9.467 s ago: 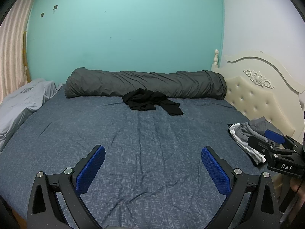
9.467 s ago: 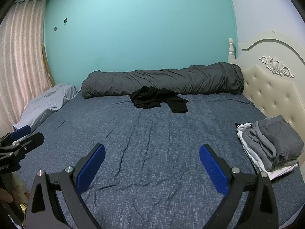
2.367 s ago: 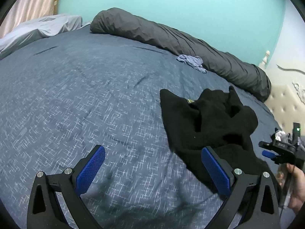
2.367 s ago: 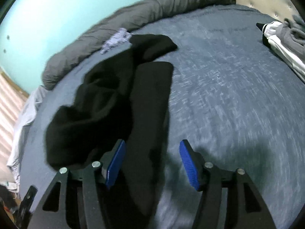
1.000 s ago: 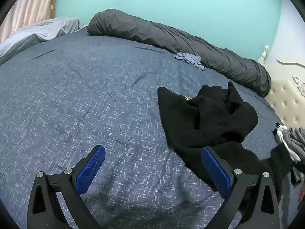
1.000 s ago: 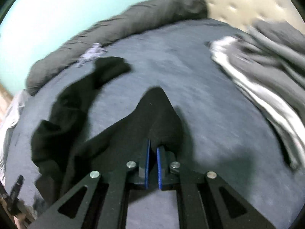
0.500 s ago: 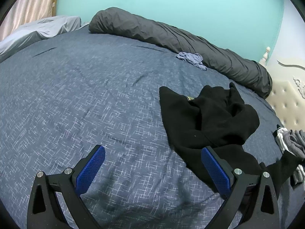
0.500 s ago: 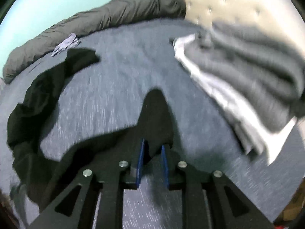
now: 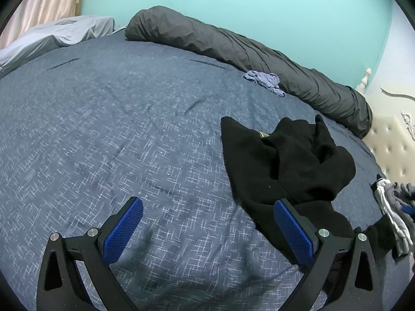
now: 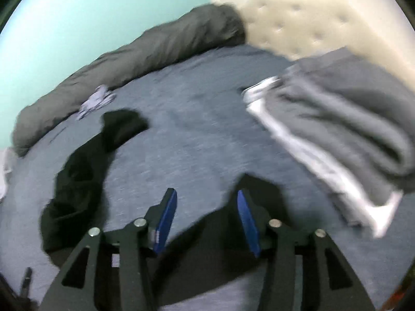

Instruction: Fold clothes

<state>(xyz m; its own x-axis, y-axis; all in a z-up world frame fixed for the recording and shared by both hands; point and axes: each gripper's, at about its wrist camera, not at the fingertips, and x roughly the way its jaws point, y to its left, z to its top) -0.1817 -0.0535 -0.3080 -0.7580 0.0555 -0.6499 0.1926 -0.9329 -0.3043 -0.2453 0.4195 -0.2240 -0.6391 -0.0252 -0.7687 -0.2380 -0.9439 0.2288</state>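
Observation:
A crumpled black garment (image 9: 288, 160) lies on the blue bedspread (image 9: 109, 140), right of centre in the left wrist view. My left gripper (image 9: 207, 223) stands open just above the bedspread, its right finger over the garment's near edge, nothing between the pads. In the blurred right wrist view the same black garment (image 10: 85, 160) stretches from the far left toward me, one end lying flat under my right gripper (image 10: 205, 207). That gripper is open and holds nothing; the black cloth rests beneath and behind its right finger.
A stack of folded grey and white clothes (image 10: 337, 119) sits at the right by the cream headboard (image 10: 298, 18). A rolled dark grey duvet (image 9: 246, 51) runs along the far side, with a small bluish-grey garment (image 9: 264, 80) beside it. A light grey pillow (image 9: 52, 36) lies far left.
My right gripper, shut on the black garment's end while dragging it toward the folded stack, has opened and let the cloth drop onto the bed. The left gripper has barely moved.

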